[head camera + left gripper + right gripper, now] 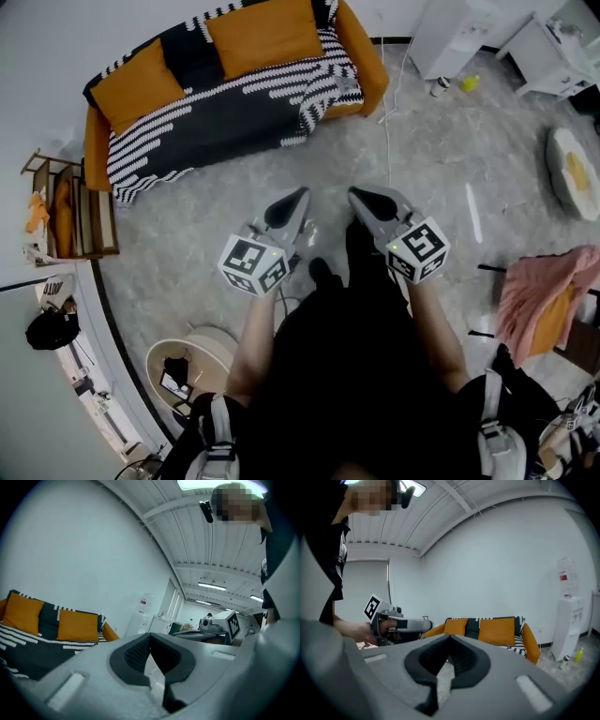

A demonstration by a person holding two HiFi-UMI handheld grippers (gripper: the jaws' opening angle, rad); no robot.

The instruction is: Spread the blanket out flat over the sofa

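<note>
You're standing on a grey mottled floor [234,202], facing the sofa [371,62], well apart from it. The orange sofa sits against a plain white wall [501,559]. The black-and-white striped blanket [225,112] lies across its seat and back, and one edge hangs over the front toward the floor. Two orange cushions [265,33] rest on top of it, against the backrest.

Your left gripper [296,198] is clenched, pads together at the tips with nothing between them, and held out low in front of you. Your right gripper [357,194] is just beside it, also closed tight and empty. Neither touches the blanket.

Room:
- A wooden rack [73,214] stands off the sofa's left end.
- A round white table [211,345] is near your left leg, with small dark items on it.
- A pink cloth [547,286] is draped over something at your right.
- White cabinets [450,33] stand past the sofa's right end, with a yellow bottle [470,82] on the floor beside them.
- A thin cable [386,122] runs across the floor.
- The right gripper view shows a water dispenser [568,620] right of the sofa.
</note>
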